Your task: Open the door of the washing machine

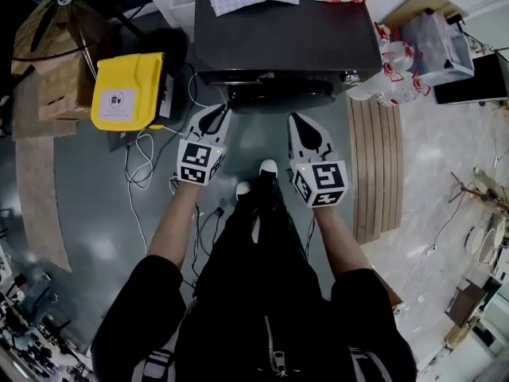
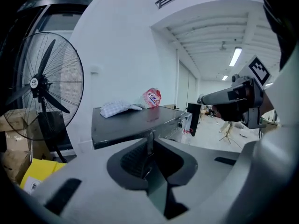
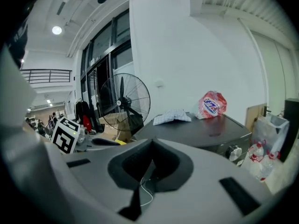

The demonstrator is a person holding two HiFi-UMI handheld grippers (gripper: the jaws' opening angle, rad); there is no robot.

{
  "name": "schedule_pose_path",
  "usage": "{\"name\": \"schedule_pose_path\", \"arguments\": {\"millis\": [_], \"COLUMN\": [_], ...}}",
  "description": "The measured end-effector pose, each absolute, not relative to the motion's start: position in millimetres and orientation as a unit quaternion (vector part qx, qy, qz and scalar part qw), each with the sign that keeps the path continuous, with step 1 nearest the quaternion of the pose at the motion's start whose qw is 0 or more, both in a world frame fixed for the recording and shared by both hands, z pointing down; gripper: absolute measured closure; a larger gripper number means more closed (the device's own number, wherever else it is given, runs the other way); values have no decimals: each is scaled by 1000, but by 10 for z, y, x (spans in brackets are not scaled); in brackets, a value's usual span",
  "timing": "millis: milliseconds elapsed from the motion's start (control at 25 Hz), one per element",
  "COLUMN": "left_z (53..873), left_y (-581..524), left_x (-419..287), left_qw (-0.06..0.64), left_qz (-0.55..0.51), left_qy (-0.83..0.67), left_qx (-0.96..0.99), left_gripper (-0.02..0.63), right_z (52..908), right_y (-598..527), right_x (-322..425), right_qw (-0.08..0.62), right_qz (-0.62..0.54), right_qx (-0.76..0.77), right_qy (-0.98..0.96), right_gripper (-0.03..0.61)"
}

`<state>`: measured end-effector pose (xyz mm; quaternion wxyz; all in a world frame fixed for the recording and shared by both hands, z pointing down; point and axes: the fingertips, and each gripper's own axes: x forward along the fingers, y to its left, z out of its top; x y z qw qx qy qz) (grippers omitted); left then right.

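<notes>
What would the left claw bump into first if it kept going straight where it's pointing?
Probably the front of the washing machine, just under its dark top. The left claw aims at it and nothing shows in between.

The dark grey, box-shaped metal washing machine (image 1: pixel 286 34) stands upright at 12 o'clock in the head view, seen from above, its flat glossy top turned to the camera. Its front face runs along the 6 o'clock edge of that top. There the round dark door (image 1: pixel 278 94) shows as a shallow curved bulge, lying against the front, and looks shut. A small silvery control knob (image 3: pixel 232 151) sits high on the front, toward 3 o'clock from the door. In the left gripper view the machine sits near the centre. In the right gripper view it lies toward 3 o'clock, one front corner nearest, the door hidden.
</notes>
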<state>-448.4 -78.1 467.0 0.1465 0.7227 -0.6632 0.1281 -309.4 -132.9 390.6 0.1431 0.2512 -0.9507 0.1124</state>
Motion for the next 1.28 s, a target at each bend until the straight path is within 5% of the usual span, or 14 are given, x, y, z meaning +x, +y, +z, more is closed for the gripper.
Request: {"name": "schedule_pose_path", "arguments": {"millis": [480, 1280], "left_z": [6135, 7788], "left_y": [-1096, -1446], "left_x": [-4627, -4553], "left_qw": [209, 277], "left_qz": [197, 295], "left_qy": [-616, -511], "left_qx": [734, 758], "left_gripper": [460, 500], "right_z": [4694, 5367], "right_y": [-1660, -1675], "right_x": [-3234, -2302], "right_qw": [188, 250], "right_qz": [139, 170], "right_qx": [225, 292], "right_qy": [-946, -907], "right_gripper": [575, 575]}}
